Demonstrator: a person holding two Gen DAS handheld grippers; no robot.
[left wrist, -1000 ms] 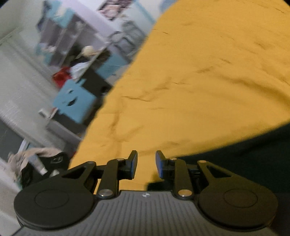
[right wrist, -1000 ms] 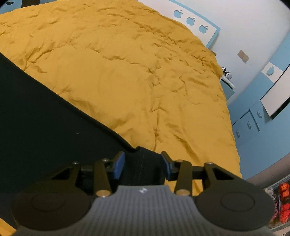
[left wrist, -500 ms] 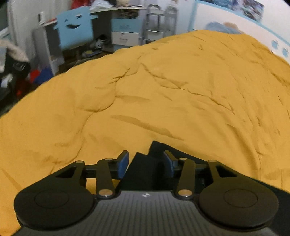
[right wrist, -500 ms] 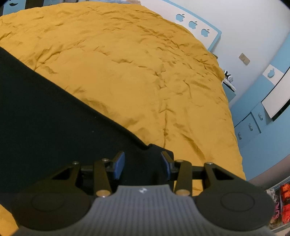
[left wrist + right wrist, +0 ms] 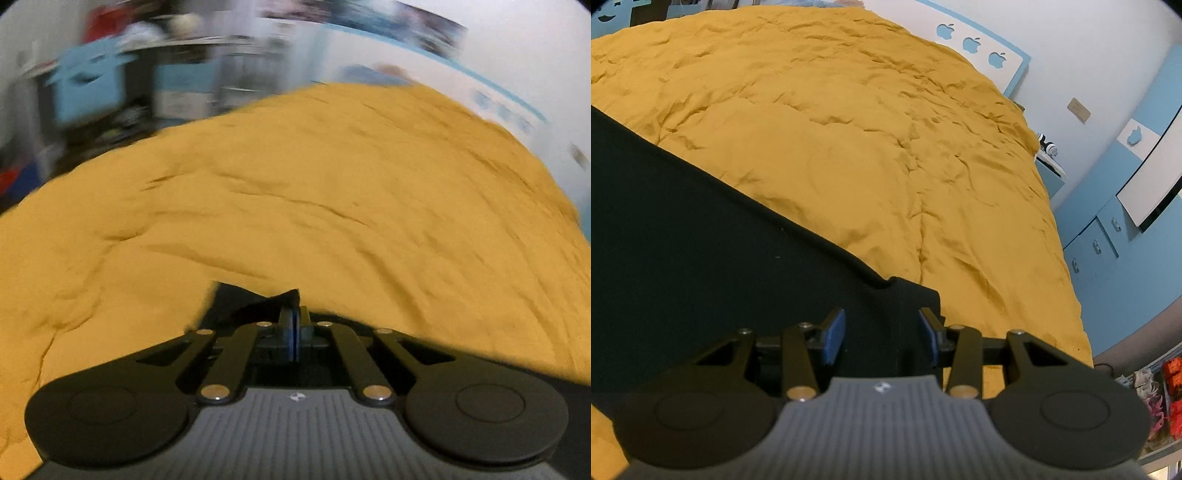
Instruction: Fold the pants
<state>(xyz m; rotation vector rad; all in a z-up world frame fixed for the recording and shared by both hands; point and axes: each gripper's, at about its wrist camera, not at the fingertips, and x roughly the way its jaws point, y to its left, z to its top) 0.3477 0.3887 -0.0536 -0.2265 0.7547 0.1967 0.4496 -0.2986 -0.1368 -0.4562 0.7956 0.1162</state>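
Black pants (image 5: 701,236) lie flat on a mustard-yellow bedspread (image 5: 868,147), running from the left edge to a corner by the right gripper. My right gripper (image 5: 882,332) is open, its blue pads on either side of that corner, low over the cloth. In the left wrist view, my left gripper (image 5: 294,325) is shut on another corner of the black pants (image 5: 240,302), which bunches up at the fingertips. The rest of the pants is hidden below the gripper body there.
The bedspread (image 5: 332,203) fills both views. Blue drawers (image 5: 1097,243) and a white wall stand to the right of the bed. A blue chair (image 5: 88,92) and cluttered shelves lie beyond the bed's far left, blurred.
My left gripper swung over the pants corner and closed on it; it was open half a second ago. My right gripper stayed open and crept slightly forward over its corner.
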